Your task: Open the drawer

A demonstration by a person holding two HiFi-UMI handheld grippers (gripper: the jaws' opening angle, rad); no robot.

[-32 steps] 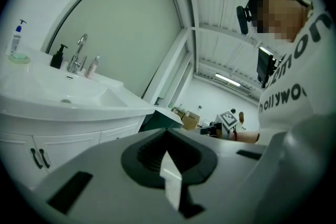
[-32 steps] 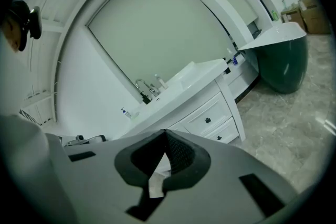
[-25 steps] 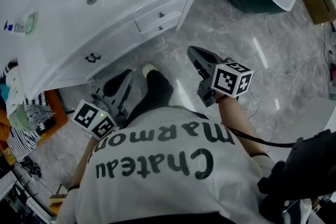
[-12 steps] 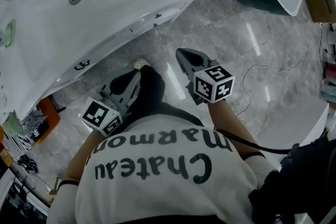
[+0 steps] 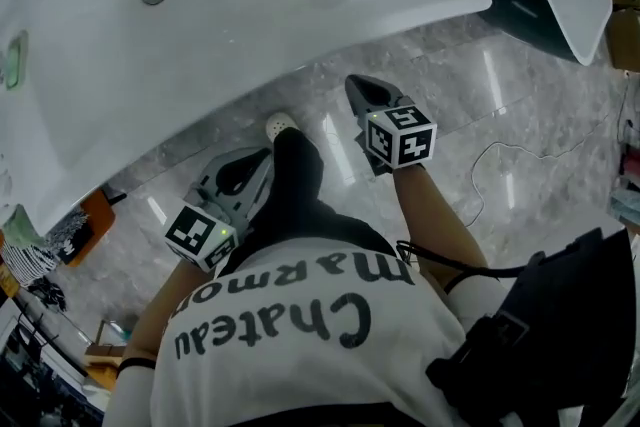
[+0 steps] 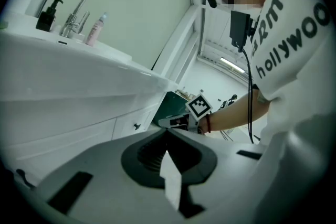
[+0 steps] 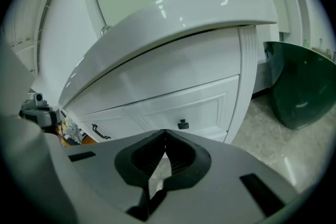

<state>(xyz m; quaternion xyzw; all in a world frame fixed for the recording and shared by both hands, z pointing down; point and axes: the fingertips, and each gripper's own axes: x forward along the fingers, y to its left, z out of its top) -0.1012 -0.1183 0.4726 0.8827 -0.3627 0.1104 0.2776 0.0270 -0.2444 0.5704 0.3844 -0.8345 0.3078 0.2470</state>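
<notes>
The white vanity (image 5: 250, 5) fills the top of the head view, and its counter hides the drawer fronts there. In the right gripper view the drawer (image 7: 202, 107) with a small dark knob (image 7: 182, 124) lies just beyond my right gripper (image 7: 164, 132), which is shut and empty, a short gap away. My left gripper (image 6: 167, 131) is also shut and empty; the same knob (image 6: 136, 126) shows to its left, farther off. In the head view the left gripper (image 5: 264, 156) hangs low beside my leg and the right gripper (image 5: 353, 83) points at the vanity's underside.
A cabinet door with a bar handle (image 7: 100, 132) is left of the drawer. A dark green tub (image 7: 299, 92) stands on the marble floor to the right. A faucet (image 6: 79, 8), soap pump (image 6: 46, 14) and bottle (image 6: 94, 29) sit on the counter. A cable (image 5: 500, 155) trails on the floor.
Both grippers have dropped lower and come closer to the vanity front. The head has leaned in, so the counter now covers the drawer fronts that showed a second ago.
</notes>
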